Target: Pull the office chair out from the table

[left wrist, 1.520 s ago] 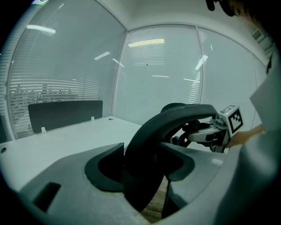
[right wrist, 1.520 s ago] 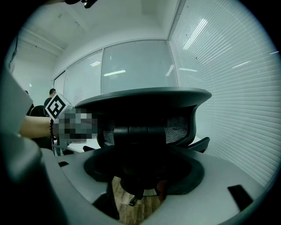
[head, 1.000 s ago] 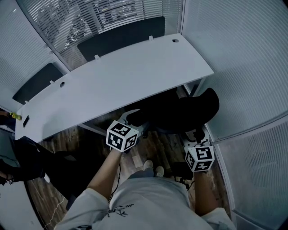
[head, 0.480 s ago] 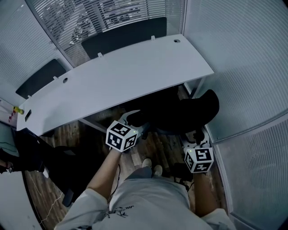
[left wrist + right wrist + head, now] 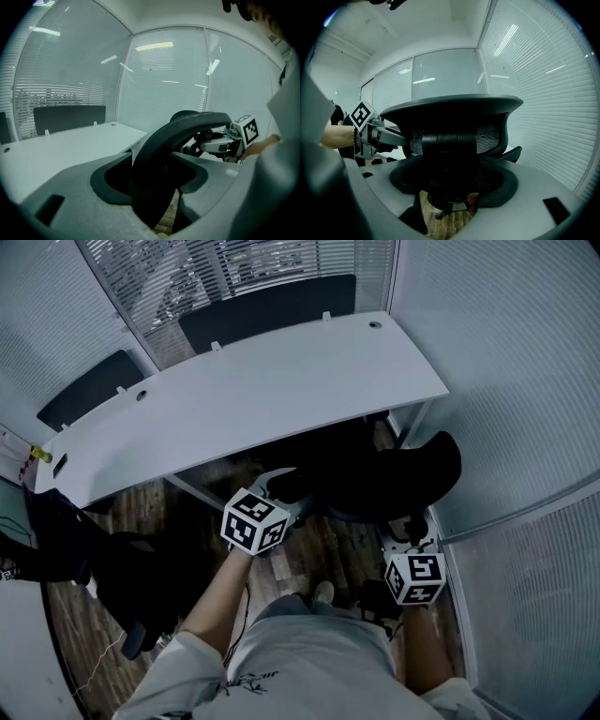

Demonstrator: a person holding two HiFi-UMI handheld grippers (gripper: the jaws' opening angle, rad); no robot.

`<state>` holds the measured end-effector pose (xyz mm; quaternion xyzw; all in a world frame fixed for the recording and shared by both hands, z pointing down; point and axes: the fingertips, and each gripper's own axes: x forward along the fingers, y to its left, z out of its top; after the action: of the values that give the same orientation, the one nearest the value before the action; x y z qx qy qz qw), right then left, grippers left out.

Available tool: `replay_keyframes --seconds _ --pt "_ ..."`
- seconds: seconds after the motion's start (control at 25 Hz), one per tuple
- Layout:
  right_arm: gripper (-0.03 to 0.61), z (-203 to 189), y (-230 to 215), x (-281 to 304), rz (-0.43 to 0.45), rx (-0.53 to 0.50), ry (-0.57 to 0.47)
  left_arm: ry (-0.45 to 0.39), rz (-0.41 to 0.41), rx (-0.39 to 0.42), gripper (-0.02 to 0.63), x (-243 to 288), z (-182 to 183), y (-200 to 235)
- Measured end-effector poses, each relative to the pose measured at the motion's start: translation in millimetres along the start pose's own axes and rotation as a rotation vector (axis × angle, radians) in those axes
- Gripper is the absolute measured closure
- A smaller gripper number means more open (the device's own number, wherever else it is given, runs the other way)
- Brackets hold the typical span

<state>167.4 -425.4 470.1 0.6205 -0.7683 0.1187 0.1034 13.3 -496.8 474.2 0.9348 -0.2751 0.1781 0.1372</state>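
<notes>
A black office chair point(image 5: 394, 479) stands partly tucked under a smooth, white, curved surface point(image 5: 262, 399), on a wood-plank floor point(image 5: 300, 554). The left gripper point(image 5: 281, 486) has its jaws clamped on a curved, matte black edge of the chair's back. The right gripper point(image 5: 411, 531) has its jaws closed on the back's thick centre spine. Only the right gripper view shows the back's fine mesh point(image 5: 492, 133). The head view alone shows how far the chair reaches under the surface.

An office: a long white desk point(image 5: 253, 399) stands beside glass partition walls point(image 5: 487, 352) with slatted blinds, dark divider panels point(image 5: 267, 310) along its far edge, a black mesh-backed office chair point(image 5: 394, 479) at it.
</notes>
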Motion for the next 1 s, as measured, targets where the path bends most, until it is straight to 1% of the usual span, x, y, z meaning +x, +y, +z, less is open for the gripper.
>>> replay_keyframes --seconds 0.44,0.72,1.0 --pt "0.304 -10 5 -22 -0.017 0.008 -0.009 0.0 -0.005 0.006 0.374 -10 -10 -18" --pt "0.304 -15 17 -39 -0.031 0.011 -0.002 0.004 -0.019 0.012 0.374 -24 -16 -28" --pt "0.304 -24 28 -54 -0.021 0.004 0.006 0.008 -0.027 0.011 0.374 -37 -27 -39"
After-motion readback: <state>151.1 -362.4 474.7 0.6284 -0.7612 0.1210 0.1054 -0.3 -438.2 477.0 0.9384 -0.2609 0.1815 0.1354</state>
